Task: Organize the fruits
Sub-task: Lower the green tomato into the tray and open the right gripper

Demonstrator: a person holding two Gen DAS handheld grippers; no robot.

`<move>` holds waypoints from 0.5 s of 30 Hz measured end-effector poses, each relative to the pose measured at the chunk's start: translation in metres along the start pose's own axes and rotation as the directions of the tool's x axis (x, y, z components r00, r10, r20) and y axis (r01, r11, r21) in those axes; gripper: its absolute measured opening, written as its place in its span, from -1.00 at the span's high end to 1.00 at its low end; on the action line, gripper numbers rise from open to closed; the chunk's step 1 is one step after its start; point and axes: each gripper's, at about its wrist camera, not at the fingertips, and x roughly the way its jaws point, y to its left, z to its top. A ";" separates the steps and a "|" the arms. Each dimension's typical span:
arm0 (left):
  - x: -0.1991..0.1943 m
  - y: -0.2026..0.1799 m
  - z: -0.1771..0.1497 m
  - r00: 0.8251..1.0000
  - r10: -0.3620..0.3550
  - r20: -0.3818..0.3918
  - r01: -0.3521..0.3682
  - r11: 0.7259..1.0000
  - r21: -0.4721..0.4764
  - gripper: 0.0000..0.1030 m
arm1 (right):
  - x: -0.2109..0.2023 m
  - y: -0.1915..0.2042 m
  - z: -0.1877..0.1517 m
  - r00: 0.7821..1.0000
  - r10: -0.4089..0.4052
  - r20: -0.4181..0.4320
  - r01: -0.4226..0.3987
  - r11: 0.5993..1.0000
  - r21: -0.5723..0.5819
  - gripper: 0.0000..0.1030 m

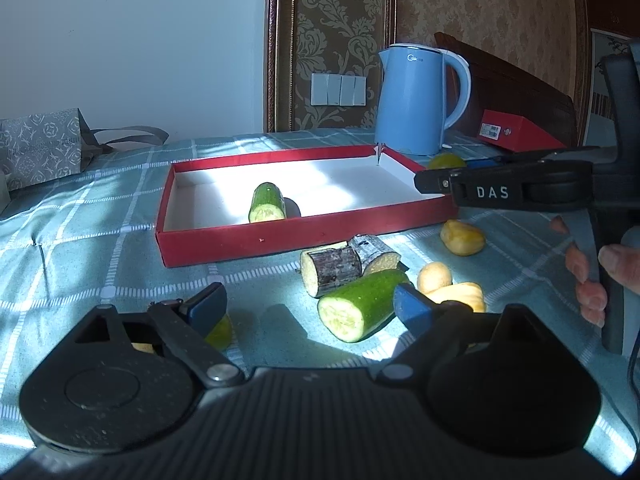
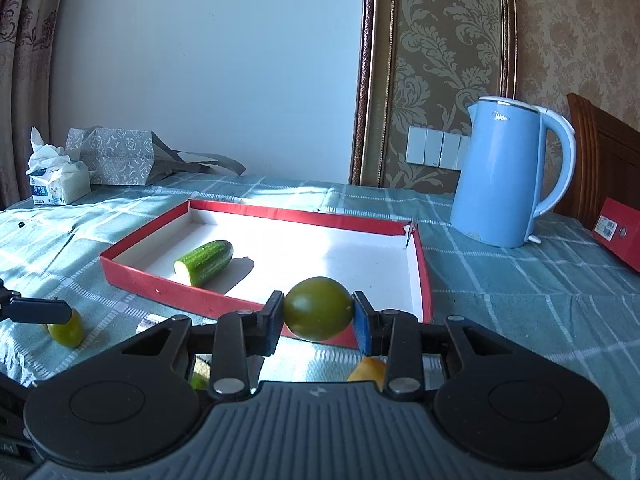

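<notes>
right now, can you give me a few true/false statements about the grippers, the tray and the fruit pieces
1. The right gripper is shut on a green round fruit. True.
2. The red tray holds three cucumber pieces. False: only one cucumber piece lies in it.
3. The left gripper is clamped on a cucumber. False: its jaws stand open with nothing pressed between them; the cut cucumber on the cloth only lies near its right finger.
4. A blue kettle stands behind the tray. True.
5. The dark-skinned cut pieces lie inside the tray. False: they lie on the checked cloth in front of it.
</notes>
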 end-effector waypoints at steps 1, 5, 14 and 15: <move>0.000 0.000 0.000 1.000 -0.001 -0.001 0.001 1.000 -0.001 -0.74 | 0.006 0.000 0.005 1.000 -0.010 0.000 0.010 1.000 -0.008 0.32; 0.000 0.001 0.001 1.000 0.009 0.014 -0.009 1.000 -0.002 -0.79 | 0.041 -0.003 0.022 0.999 -0.009 -0.037 0.009 1.000 -0.001 0.32; 0.000 0.006 0.004 1.000 0.007 0.025 -0.006 0.999 -0.037 -0.85 | 0.091 -0.001 0.039 0.992 -0.022 -0.122 0.027 0.999 0.041 0.32; 0.001 0.007 0.004 1.000 0.008 0.026 -0.007 0.999 -0.037 -0.85 | 0.096 -0.002 0.040 0.991 -0.031 -0.127 0.036 0.999 0.039 0.31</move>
